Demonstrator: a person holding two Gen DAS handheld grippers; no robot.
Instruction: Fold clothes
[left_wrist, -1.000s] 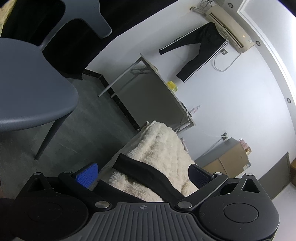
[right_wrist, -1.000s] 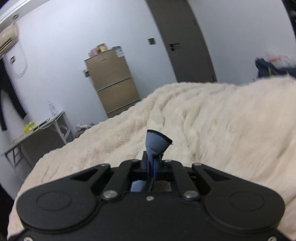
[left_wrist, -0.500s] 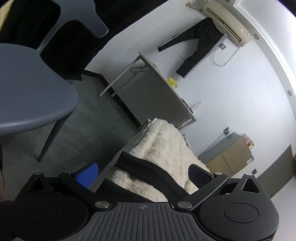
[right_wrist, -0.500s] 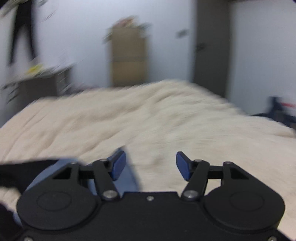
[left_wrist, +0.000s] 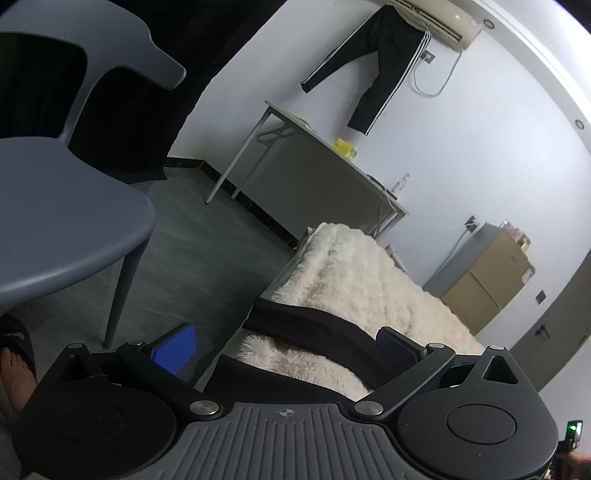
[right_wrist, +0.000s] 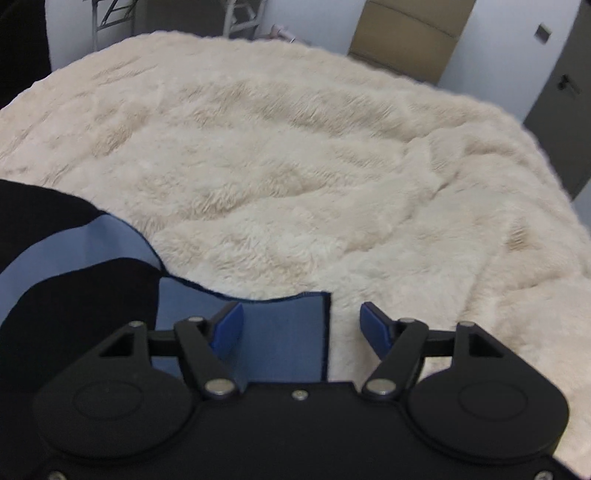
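A black and light-blue garment (right_wrist: 74, 258) lies on the cream fluffy blanket (right_wrist: 295, 166) covering the bed. Its blue hem (right_wrist: 280, 343) lies flat beneath my right gripper (right_wrist: 302, 326). That gripper's jaws stand apart and are closing, and the pads (right_wrist: 229, 328) press on nothing. In the left wrist view a black band of the garment (left_wrist: 314, 325) crosses the blanket's edge (left_wrist: 351, 266). It runs between the wide-spread fingers of my left gripper (left_wrist: 284, 347), which is open and grips nothing.
A grey plastic chair (left_wrist: 55, 221) stands close on the left, above dark floor. A folding table (left_wrist: 314, 155) is by the far wall, with black trousers (left_wrist: 384, 55) hanging above it. A tan cabinet (left_wrist: 487, 273) and a door (right_wrist: 565, 110) lie beyond the bed. A person's sandalled foot (left_wrist: 14, 354) is at the lower left.
My right gripper let go of the blue cloth it was pinching, opened, and swung down over the garment's hem. The left gripper rolled slightly and stayed open.
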